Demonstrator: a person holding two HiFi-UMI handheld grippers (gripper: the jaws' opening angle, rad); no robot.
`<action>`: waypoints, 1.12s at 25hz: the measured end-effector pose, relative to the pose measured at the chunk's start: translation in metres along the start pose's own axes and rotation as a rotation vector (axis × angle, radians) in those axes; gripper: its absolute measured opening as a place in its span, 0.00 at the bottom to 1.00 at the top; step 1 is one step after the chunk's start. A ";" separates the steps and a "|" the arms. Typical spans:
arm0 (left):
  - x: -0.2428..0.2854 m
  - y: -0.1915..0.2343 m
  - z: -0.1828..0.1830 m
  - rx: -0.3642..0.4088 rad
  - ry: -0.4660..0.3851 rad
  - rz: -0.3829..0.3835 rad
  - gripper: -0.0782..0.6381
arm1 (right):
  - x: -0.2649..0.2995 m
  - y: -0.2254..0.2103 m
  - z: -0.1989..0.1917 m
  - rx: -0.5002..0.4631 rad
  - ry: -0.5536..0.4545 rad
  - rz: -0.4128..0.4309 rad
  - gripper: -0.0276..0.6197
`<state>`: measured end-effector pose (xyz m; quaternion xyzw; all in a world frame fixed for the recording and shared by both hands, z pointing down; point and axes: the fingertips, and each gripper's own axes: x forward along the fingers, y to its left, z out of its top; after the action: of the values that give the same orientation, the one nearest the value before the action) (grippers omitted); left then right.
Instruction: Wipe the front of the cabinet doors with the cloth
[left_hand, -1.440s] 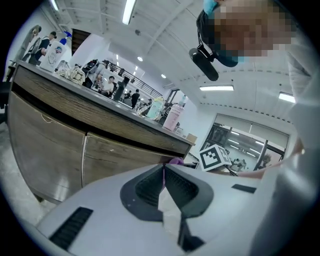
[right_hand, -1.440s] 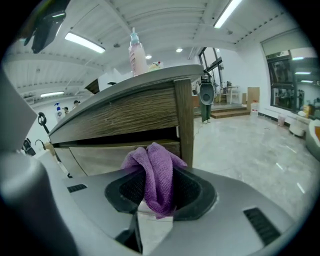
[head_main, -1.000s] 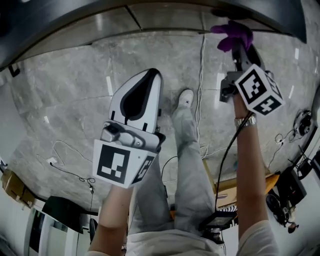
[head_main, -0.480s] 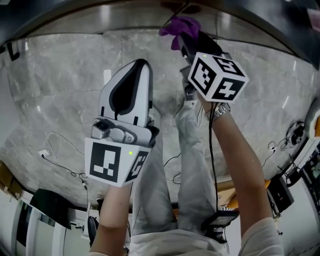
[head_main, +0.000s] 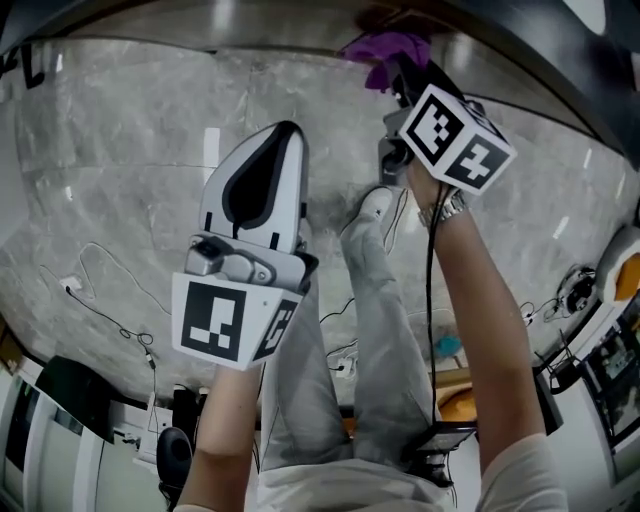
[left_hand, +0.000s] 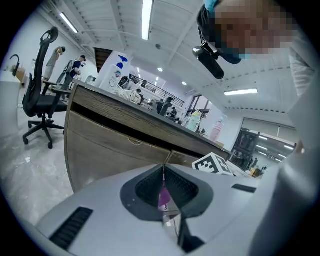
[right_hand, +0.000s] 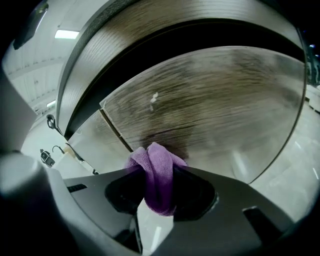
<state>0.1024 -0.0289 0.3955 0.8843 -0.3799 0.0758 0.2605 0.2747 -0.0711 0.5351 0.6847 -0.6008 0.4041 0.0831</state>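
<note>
Change vs. 0.5 s ago, head view: the right gripper (head_main: 398, 80) and the cloth (head_main: 385, 48) sit slightly further right along the cabinet front. At 1.0 s ago they were further right again. The left gripper (head_main: 287, 132) is in nearly the same spot in all three frames, low over the floor (head_main: 120, 180).

Right claw: clamped on the purple cloth (right_hand: 157, 175), which bunches out past the tips. The front of the bunch is pressed against the wood-grain cabinet door (right_hand: 215, 100), low on the panel and near the dark seam to the next door (right_hand: 92, 142).

Left claw: together, tips meeting (left_hand: 164, 170). A thin purple sliver shows in the slit; I cannot tell what it is. This gripper is well apart from the cabinet (left_hand: 110, 145).

Counts:
- grippers: 2
- marker cubes, head view: 2, one on the left (head_main: 235, 330) and one on the right (head_main: 458, 138)
- cloths: 1
- door panels, right gripper view: 2, split by one seam
- office chairs, left gripper view: 1 (left_hand: 41, 100), left of the cabinet
</note>
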 end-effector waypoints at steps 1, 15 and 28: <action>0.001 -0.003 -0.002 0.002 0.003 -0.002 0.13 | -0.001 -0.004 -0.001 0.001 0.003 0.000 0.26; 0.059 -0.130 -0.038 0.024 0.056 -0.116 0.13 | -0.058 -0.149 0.015 -0.005 0.014 -0.075 0.26; 0.087 -0.186 -0.062 0.043 0.104 -0.204 0.13 | -0.100 -0.260 0.025 0.046 -0.024 -0.228 0.26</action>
<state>0.2992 0.0552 0.4021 0.9187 -0.2722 0.1029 0.2671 0.5224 0.0582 0.5497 0.7551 -0.5108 0.3973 0.1056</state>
